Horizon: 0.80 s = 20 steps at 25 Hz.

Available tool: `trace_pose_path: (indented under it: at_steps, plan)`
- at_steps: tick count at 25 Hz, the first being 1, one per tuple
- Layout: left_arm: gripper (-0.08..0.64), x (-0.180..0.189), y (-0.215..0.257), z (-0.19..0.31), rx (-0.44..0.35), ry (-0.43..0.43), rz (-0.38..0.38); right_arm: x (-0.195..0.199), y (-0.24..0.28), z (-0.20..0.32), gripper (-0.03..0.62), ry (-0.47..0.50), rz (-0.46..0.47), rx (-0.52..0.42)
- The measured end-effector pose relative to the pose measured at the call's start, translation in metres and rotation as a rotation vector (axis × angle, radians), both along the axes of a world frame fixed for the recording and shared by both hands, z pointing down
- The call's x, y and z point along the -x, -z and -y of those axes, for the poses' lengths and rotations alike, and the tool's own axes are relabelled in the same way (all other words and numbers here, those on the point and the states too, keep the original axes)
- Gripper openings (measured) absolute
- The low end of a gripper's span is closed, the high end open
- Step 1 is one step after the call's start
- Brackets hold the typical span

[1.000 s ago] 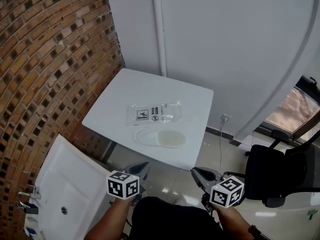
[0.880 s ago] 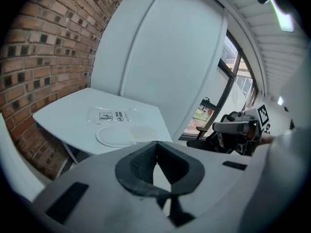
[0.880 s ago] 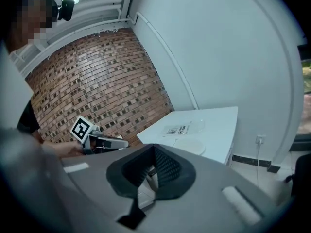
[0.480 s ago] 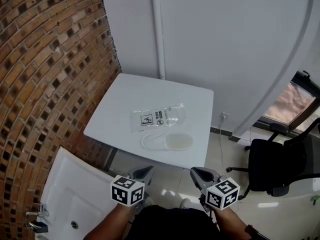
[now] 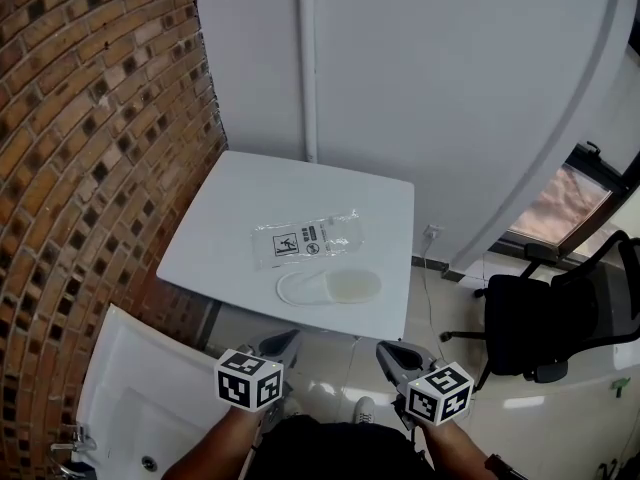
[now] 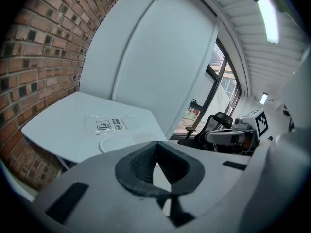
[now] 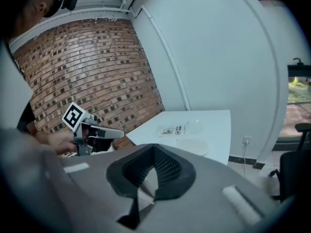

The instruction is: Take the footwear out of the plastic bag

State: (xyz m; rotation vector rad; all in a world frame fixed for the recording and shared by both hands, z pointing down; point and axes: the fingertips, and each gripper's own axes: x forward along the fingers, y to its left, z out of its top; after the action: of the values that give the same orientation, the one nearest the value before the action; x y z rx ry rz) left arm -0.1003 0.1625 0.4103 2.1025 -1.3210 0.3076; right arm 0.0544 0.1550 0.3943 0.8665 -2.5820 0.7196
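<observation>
Shifting the whole view slightly over the last second, with the sink sliding out at the lower left and the desk settling nearer the middle; carrying the left gripper and the right gripper along at the same low spot near the body, well apart from the desk's near edge; leaving the plastic bag and the slipper lying as before, the slipper flat on the desk just beside the bag on its near side, outside it (not managing to tell whether another slipper is remaining inside the clear bag); pointing, as a judgement, to a task either largely done or pausing, with no reach toward the bag under way; keeping the left fingers pressed together at the tips, gripping nothing, with only the desk and a chair showing beyond; keeping the right fingers closed to the tips likewise, holding nothing and touching nothing.
</observation>
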Motion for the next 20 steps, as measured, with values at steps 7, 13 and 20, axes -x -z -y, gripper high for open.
trace_pose_path:
  at_steps: [7, 13, 20]
  plan:
    - [0.006, 0.0, 0.001, -0.006, -0.004, -0.012, 0.014, 0.001, 0.002, -0.002, 0.0, 0.006, -0.01, -0.007]
    - [0.006, 0.005, 0.001, -0.008, -0.006, 0.011, 0.019, 0.0, 0.002, -0.004, 0.0, 0.018, -0.028, -0.013]
    - [0.006, 0.003, 0.001, -0.012, -0.002, 0.002, 0.024, 0.001, 0.005, -0.006, 0.0, 0.026, -0.034, -0.028]
